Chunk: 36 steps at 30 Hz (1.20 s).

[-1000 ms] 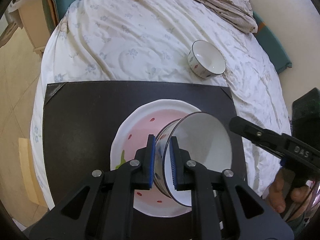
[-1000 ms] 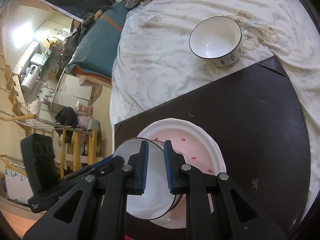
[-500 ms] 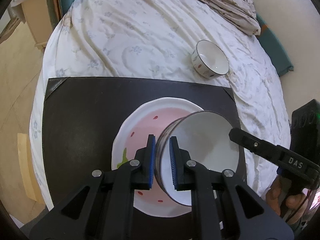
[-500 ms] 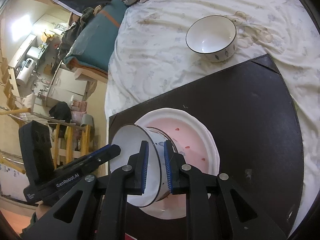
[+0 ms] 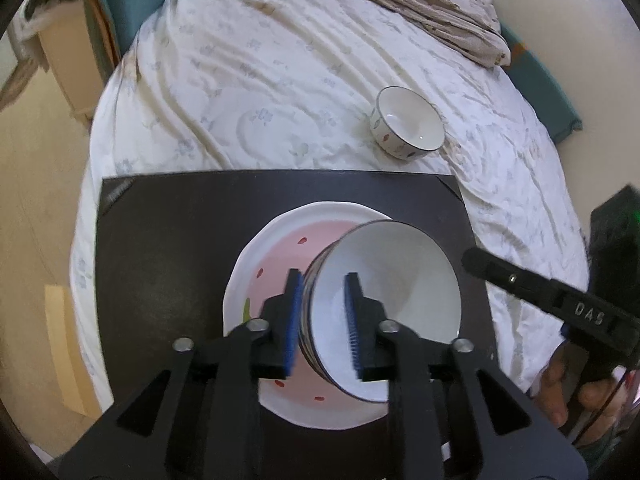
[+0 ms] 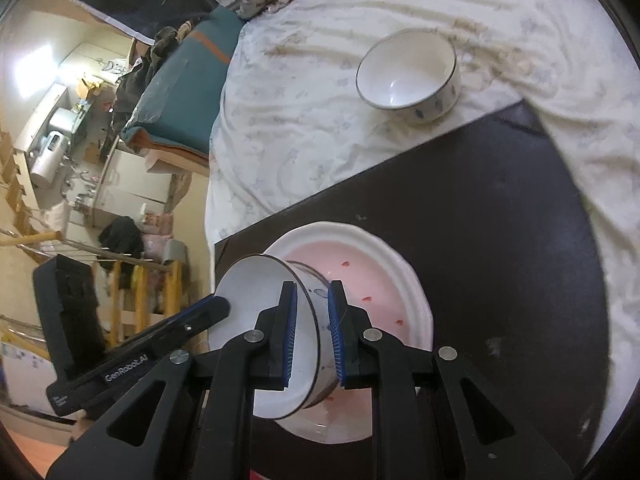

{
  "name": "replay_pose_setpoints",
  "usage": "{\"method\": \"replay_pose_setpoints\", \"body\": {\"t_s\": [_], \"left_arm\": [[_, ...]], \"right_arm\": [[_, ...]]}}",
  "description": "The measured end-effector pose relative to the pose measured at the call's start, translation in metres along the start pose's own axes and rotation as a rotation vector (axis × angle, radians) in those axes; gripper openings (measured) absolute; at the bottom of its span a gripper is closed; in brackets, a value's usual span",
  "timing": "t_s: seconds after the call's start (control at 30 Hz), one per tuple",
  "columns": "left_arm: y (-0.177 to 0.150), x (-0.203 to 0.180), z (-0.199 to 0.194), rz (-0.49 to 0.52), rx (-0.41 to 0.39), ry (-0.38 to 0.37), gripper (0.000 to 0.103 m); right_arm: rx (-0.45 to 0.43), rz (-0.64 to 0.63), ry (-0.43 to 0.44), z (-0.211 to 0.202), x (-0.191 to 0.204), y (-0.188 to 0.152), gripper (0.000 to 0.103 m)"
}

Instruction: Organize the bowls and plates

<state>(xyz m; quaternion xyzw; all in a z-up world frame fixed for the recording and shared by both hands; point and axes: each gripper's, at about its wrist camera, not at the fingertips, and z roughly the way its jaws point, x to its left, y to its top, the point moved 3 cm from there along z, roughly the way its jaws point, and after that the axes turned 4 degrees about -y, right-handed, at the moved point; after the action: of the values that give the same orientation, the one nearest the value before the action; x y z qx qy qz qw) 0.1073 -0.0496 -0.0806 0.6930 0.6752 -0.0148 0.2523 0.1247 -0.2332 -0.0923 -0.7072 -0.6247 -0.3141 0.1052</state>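
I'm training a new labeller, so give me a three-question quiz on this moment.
1. True or false: the far bowl sits on the black mat.
2. The tilted bowl rests against: A) the pink plate; B) the bedsheet; C) the floor.
3. Which gripper's jaws stand apart around the tilted bowl's rim without pinching it?

Key: 1 false, it sits on the bedsheet. 2 A. 3 the left gripper; the right gripper looks clamped on the rim.
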Motion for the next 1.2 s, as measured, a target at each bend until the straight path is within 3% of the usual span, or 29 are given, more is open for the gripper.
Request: {"method": "replay_pose_setpoints", "body": {"t_s": [0.13, 0.23, 0.3, 0.37, 0.43, 0.7, 0.77, 0.83, 0.9, 1.2], "left_arm": [[-0.003, -0.011, -0.015, 0.072, -0.049, 0.083, 0.042], [0.0, -0.015, -0.026, 0.094, -0.099, 0.149, 0.046], [0.005, -0.015, -0.031, 0.091, -0.124, 0.187, 0.047], [0.009, -0.013, -0.033, 0.078, -0.13, 0.212, 0.047], [0.014, -0.011, -0.034, 0.06, -0.136, 0.213, 0.047], [0.044, -0.017, -0.024, 0.048, -0.135, 0.277, 0.047], [0.053, -0.021, -0.019, 0.045, -0.121, 0.283, 0.057], [0.063, -0.025, -0.015, 0.036, -0.109, 0.287, 0.087], [0.076, -0.029, -0.009, 0.015, -0.105, 0.258, 0.093], [0.122, -0.056, 0.039, 0.039, -0.046, 0.255, 0.093]], "right_arm": [[-0.042, -0.035, -0.043, -0.016, 0.004, -0.002, 0.019], [-0.068, -0.024, -0.058, -0.028, -0.001, -0.002, 0.02], [-0.082, -0.013, -0.058, -0.035, -0.005, -0.001, 0.025], [-0.102, 0.002, -0.055, -0.043, -0.01, 0.001, 0.06], [-0.147, 0.021, -0.05, -0.053, -0.013, 0.003, 0.069], [-0.214, 0.024, -0.076, -0.077, -0.02, 0.025, 0.069], [-0.225, 0.012, -0.094, -0.08, -0.021, 0.032, 0.069], [-0.234, 0.001, -0.117, -0.082, -0.024, 0.043, 0.069], [-0.244, 0.005, -0.135, -0.081, -0.029, 0.052, 0.069], [-0.208, 0.128, -0.169, -0.056, -0.079, 0.094, 0.069]]}}
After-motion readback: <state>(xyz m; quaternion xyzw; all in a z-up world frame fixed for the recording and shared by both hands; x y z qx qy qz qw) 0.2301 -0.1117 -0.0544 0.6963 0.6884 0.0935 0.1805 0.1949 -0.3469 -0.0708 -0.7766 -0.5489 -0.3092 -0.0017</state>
